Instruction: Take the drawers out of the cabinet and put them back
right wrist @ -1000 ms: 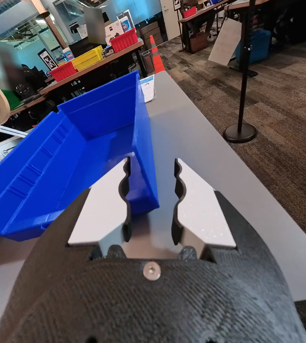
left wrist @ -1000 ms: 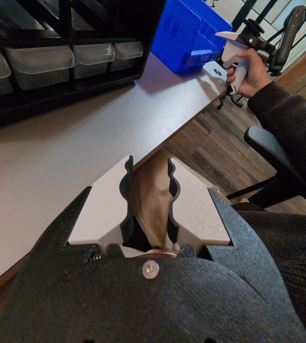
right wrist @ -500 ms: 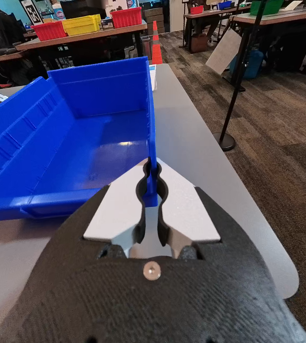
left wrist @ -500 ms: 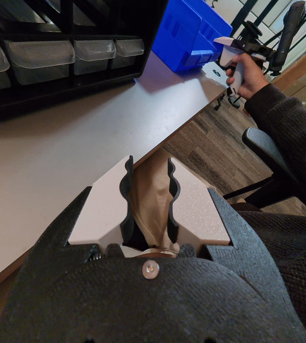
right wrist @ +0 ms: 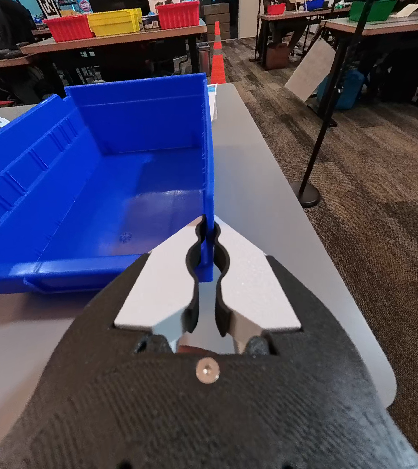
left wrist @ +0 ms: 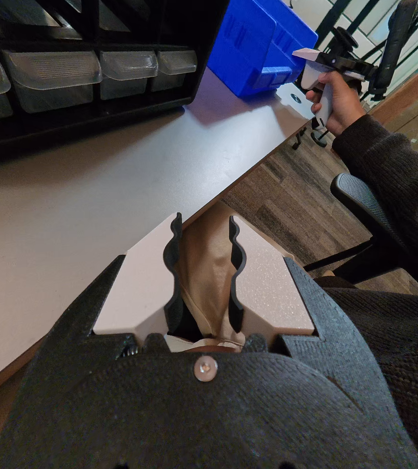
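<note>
A black cabinet [left wrist: 81,121] with several clear plastic drawers [left wrist: 50,73] stands at the back left of the grey table [left wrist: 101,190]; the drawers in view sit in their slots. My left gripper [left wrist: 204,220] is open and empty, held low over the table's front edge. A blue bin [right wrist: 101,190] stands to the right of the cabinet and also shows in the left wrist view [left wrist: 253,45]. My right gripper [right wrist: 208,222] is shut on the blue bin's right side wall near its front corner. In the left wrist view a hand holds the right gripper [left wrist: 327,66] at the bin.
The table's right edge [right wrist: 317,279] drops to carpeted floor with a black stand base [right wrist: 307,195]. A chair armrest [left wrist: 355,193] is to my right. Tables with red and yellow bins [right wrist: 114,21] and an orange cone [right wrist: 218,58] stand far behind.
My right gripper moved up to the blue bin's right wall and closed on it. The left gripper stayed nearly still and open.
</note>
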`<state>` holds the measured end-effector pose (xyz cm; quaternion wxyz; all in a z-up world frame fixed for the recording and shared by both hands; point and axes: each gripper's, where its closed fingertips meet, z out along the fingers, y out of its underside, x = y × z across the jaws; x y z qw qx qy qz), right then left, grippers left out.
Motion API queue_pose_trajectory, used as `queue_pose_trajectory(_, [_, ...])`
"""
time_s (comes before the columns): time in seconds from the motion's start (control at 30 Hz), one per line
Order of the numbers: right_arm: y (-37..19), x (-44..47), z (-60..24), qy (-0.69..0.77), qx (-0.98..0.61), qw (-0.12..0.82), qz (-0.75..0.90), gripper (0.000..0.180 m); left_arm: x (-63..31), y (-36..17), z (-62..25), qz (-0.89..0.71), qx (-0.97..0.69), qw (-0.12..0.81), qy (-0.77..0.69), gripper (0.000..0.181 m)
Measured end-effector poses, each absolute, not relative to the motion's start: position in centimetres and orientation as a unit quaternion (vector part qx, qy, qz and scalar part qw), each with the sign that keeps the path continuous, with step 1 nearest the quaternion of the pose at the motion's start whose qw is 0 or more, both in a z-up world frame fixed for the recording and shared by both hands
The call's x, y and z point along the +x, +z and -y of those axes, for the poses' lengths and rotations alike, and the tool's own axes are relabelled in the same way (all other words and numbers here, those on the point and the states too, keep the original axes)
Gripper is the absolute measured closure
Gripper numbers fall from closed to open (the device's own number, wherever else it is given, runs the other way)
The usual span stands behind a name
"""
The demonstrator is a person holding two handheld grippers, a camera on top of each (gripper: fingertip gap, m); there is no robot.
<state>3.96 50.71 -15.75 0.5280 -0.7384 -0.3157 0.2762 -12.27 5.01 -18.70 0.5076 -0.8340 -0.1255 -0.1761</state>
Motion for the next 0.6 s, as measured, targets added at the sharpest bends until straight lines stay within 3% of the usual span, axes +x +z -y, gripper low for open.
queue_pose_trajectory(0.6, [-15.4,2.9,-52.0,0.278,-0.745,0.528,0.298,0.177,-13.2,-18.9,-3.7,0.155,-0.83,0.509,-0.165,0.146])
